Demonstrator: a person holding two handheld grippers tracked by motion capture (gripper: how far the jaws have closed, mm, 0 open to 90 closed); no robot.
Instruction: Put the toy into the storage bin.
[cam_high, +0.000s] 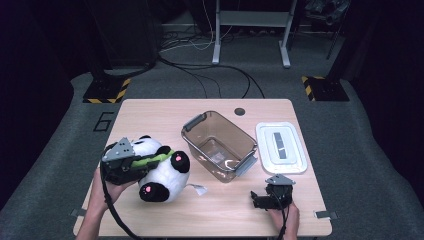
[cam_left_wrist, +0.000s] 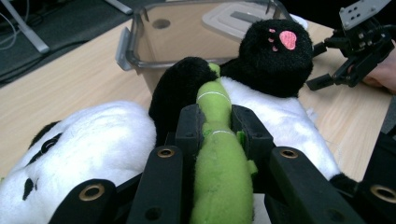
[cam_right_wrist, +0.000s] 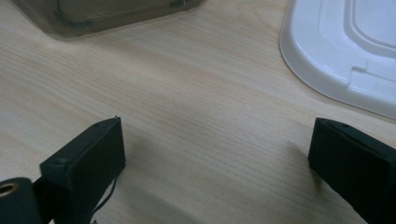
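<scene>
A black-and-white plush panda (cam_high: 165, 172) lies on its back at the table's left, and a green plush stalk (cam_high: 161, 156) runs across its chest. My left gripper (cam_high: 150, 162) comes in from the left and is shut on that stalk. In the left gripper view the green stalk (cam_left_wrist: 219, 163) is squeezed between the two black pads (cam_left_wrist: 189, 126), with the panda's white head (cam_left_wrist: 93, 135) to the left. My right gripper (cam_high: 257, 199) rests low near the front right of the table. It stands open (cam_right_wrist: 217, 140) over bare wood with nothing between its fingers.
A clear brown plastic bin (cam_high: 200, 121) stands empty at the table's middle, just right of the panda. Its white lid (cam_high: 281, 147) lies flat further right, beyond the right gripper. A white tag (cam_high: 197, 189) sticks out from the panda.
</scene>
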